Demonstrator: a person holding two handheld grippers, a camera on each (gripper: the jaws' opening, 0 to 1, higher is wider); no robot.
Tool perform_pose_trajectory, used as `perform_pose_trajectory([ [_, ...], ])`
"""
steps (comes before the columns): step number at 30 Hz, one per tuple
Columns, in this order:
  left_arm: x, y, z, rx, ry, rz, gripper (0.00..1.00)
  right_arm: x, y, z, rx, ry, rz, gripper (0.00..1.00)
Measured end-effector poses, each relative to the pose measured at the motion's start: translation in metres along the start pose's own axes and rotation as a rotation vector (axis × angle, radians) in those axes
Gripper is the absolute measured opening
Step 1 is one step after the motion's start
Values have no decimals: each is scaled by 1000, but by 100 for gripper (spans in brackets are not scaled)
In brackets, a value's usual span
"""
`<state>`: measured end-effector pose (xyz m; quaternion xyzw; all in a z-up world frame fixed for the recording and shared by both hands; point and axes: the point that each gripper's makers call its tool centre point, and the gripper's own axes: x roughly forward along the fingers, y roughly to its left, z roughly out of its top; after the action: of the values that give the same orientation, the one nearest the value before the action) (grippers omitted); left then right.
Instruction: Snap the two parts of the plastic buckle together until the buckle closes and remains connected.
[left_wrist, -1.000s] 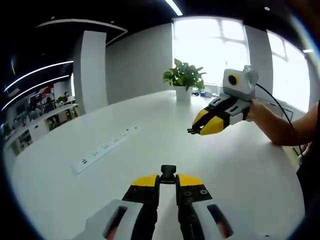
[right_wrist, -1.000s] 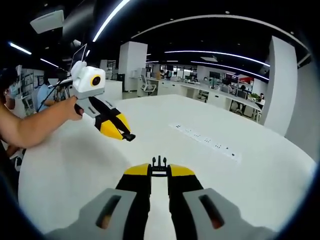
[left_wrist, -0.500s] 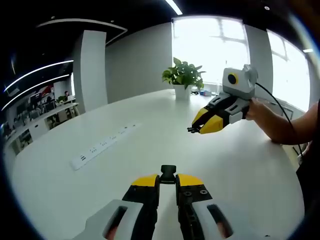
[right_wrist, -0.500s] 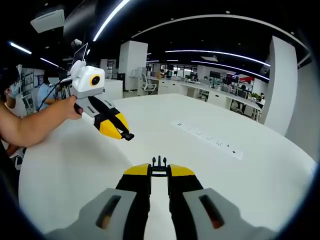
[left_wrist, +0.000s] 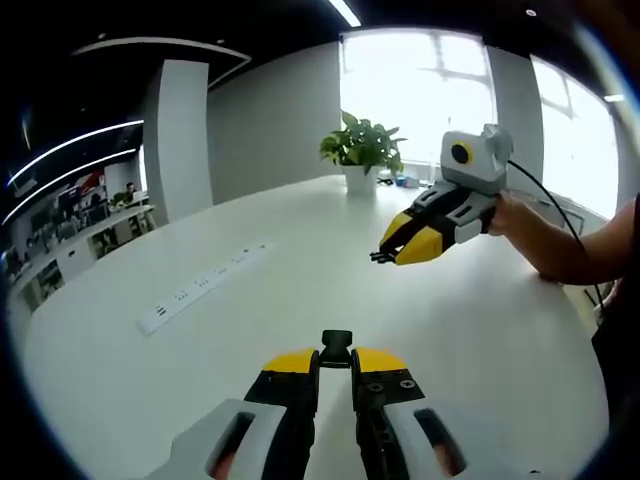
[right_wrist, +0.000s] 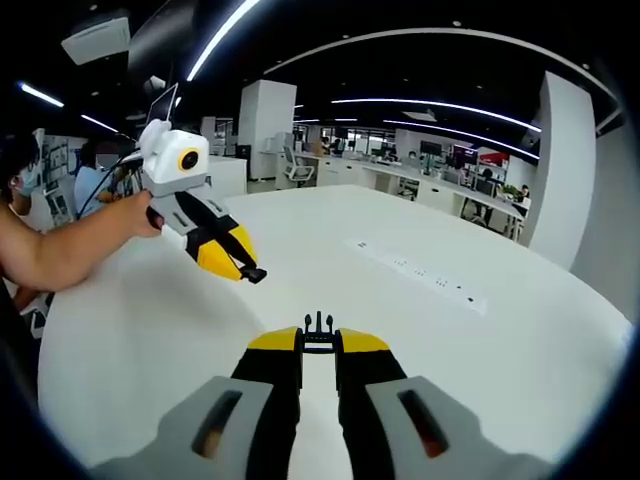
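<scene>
My left gripper (left_wrist: 336, 358) is shut on the black socket half of the buckle (left_wrist: 336, 344), which sticks out past its yellow tips. In the right gripper view that same gripper (right_wrist: 252, 274) comes in from the left, held by a hand, with the socket half (right_wrist: 257, 275) at its tip. My right gripper (right_wrist: 319, 340) is shut on the black pronged half of the buckle (right_wrist: 319, 327), prongs pointing away. It appears in the left gripper view as the yellow and black gripper (left_wrist: 385, 255) at the right, with the pronged half (left_wrist: 378, 257) at its tip. The two halves are apart, held above the table.
A wide white table (left_wrist: 470, 330) lies under both grippers. A white power strip (left_wrist: 200, 290) rests on it, seen too as the strip (right_wrist: 418, 274). A potted plant (left_wrist: 360, 155) stands at the far edge by bright windows. A person's forearm (left_wrist: 565, 250) reaches in from the right.
In the left gripper view the other gripper has shifted slightly up and left, along with the background. The right gripper view is nearly unchanged. Both grippers stay shut on their halves.
</scene>
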<state>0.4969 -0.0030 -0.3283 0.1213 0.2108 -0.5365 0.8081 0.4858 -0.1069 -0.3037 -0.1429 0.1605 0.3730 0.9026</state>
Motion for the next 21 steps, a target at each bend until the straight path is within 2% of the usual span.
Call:
perform_pose_trajectory([
  [21, -8, -15, -11, -2, 8, 9, 11, -8, 15, -5, 2, -4, 7, 11],
])
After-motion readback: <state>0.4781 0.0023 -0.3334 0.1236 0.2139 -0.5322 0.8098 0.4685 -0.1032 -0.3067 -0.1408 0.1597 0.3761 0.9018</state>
